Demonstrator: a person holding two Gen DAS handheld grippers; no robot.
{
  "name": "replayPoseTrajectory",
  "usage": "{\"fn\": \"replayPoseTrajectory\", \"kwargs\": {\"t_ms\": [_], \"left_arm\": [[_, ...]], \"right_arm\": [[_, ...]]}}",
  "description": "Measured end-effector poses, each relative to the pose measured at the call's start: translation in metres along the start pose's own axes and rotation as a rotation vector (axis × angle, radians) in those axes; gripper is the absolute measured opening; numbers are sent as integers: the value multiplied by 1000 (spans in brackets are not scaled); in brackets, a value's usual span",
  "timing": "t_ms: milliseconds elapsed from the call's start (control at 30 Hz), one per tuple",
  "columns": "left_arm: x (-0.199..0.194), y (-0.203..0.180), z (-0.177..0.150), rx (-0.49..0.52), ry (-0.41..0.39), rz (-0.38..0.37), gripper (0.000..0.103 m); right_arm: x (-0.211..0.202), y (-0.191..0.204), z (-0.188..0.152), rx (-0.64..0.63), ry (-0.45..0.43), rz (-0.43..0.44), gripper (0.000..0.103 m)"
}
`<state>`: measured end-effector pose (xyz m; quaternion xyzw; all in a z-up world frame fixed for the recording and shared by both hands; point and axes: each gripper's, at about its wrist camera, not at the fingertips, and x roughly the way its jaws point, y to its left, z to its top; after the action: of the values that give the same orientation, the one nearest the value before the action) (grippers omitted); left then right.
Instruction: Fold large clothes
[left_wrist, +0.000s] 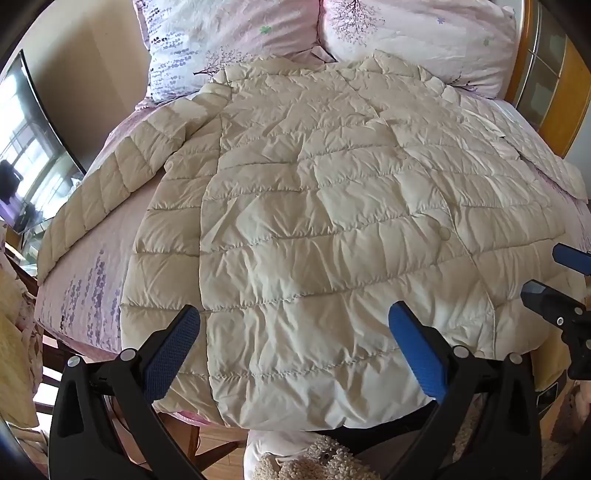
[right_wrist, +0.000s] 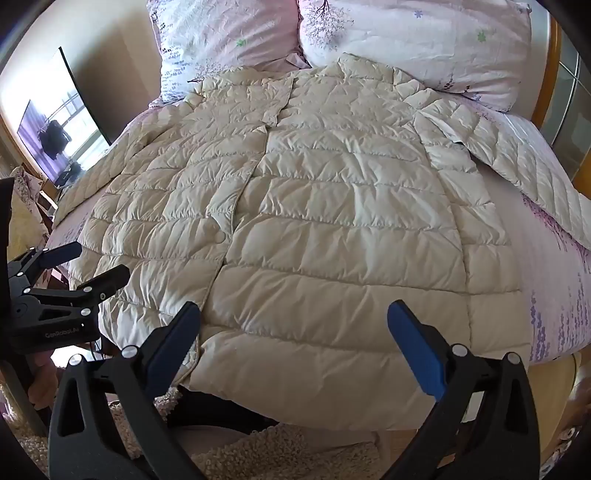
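From the left wrist view, a big cream puffy coat (left_wrist: 314, 221) lies flat on the bed (left_wrist: 99, 258), filling the middle; its hem hangs a little over the near edge at 6 o'clock; one sleeve (left_wrist: 110, 184) runs out toward 9 o'clock; two flowery pillows (left_wrist: 229, 40) sit at 12 o'clock; the left gripper (left_wrist: 294, 319) hangs over the hem at 6 o'clock, its jaws spread wide with nothing between them; the right gripper (left_wrist: 565, 277) peeks in at 3 o'clock, jaws apart too.

From the right wrist view, the coat (right_wrist: 314, 221) again covers the middle of the bed (right_wrist: 546, 280); its button line runs from 12 toward 7 o'clock; the other sleeve (right_wrist: 517, 162) lies out toward 2 o'clock; the right gripper (right_wrist: 294, 317) hangs above the hem at 6 o'clock, wide open and holding nothing; the left gripper (right_wrist: 92, 264) shows at 9 o'clock, also open, by the coat's side edge.
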<state>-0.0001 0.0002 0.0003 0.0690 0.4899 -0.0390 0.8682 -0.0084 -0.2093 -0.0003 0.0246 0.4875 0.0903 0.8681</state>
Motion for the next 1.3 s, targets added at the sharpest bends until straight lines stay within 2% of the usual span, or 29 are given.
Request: {"fn": "replayPoseTrajectory", "kwargs": {"t_ms": [1300], "left_arm": [[-1,5,3,0,-4,6,102]], "right_arm": [[2,-1,0,0,-5,-2,101]]}}
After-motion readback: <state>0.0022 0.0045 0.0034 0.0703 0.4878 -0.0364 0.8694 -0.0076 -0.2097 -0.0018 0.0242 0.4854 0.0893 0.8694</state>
